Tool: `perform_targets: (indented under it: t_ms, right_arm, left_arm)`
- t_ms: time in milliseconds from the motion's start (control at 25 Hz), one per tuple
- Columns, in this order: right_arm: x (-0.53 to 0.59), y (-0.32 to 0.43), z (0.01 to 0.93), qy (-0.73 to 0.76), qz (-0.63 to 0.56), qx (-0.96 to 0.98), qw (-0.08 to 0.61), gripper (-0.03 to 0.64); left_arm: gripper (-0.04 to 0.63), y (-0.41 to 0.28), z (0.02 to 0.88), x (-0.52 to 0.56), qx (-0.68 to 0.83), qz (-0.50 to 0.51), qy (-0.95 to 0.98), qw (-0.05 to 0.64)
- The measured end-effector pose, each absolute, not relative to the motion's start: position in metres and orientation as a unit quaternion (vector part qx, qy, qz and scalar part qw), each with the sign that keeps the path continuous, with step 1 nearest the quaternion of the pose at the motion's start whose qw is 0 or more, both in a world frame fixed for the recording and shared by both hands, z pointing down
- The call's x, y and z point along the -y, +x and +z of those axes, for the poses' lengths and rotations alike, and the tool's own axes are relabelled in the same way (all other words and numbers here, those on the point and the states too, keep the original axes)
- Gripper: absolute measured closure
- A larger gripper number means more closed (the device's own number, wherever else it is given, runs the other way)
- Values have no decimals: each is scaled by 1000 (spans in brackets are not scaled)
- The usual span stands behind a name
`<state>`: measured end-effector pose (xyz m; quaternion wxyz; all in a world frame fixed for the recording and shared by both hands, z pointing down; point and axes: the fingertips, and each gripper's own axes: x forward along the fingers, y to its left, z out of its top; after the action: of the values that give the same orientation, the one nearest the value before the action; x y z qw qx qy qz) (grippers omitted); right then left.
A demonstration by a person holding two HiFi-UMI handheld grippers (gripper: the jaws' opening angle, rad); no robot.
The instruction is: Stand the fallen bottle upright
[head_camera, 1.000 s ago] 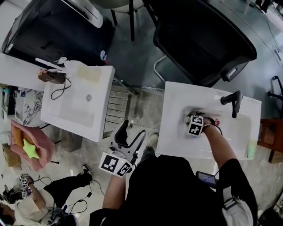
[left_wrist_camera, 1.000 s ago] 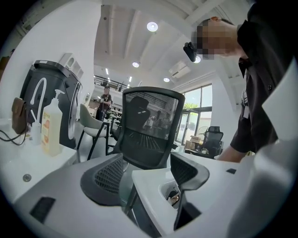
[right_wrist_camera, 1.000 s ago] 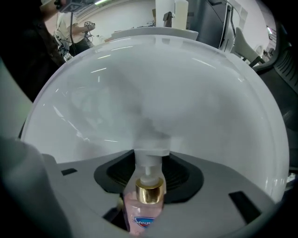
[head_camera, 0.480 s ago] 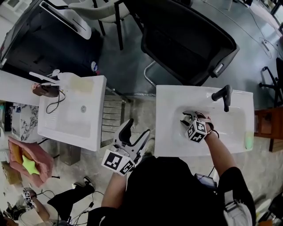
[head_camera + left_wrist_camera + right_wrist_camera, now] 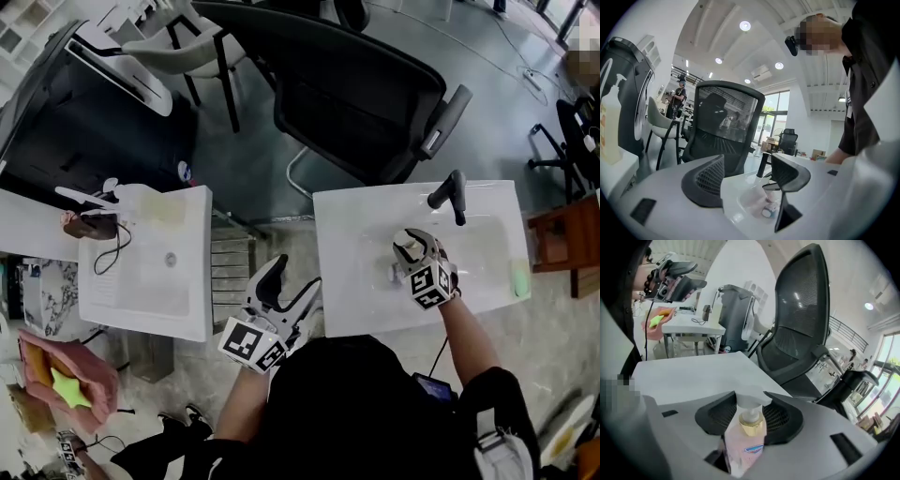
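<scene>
bright, even indoor light thru-out. left gripper view: round ceiling lamps (image 5: pixel 745 25) + daylight from big windows (image 5: pixel 772 110) at back, slightly blown out. head view sharp; white desk (image 5: pixel 352 272) glares a bit, shadows soft & faint. both gripper views fisheye: black corners, lines bent twd edges. bottle (image 5: pixel 744 446) v. close to lens, slightly soft.
</scene>
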<state>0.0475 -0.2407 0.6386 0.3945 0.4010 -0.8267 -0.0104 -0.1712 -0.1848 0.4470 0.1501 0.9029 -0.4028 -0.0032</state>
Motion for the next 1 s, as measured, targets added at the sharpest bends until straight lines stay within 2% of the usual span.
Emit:
perform_targets:
  t_ms: [160, 400, 520, 1000]
  right_arm:
    - [245, 67, 624, 450, 6, 812, 372, 431]
    - [250, 105, 576, 569, 91, 784, 229, 434]
    - [250, 109, 567, 588, 123, 778, 181, 436]
    - [257, 62, 498, 561, 56, 813, 146, 442]
  left_arm:
    - [268, -168, 441, 186, 389, -8, 910, 146]
    - [273, -151, 428, 191, 364, -14, 922, 128]
    - [273, -148, 426, 193, 352, -12, 928, 123]
    - [275, -150, 423, 191, 351, -29, 926, 132]
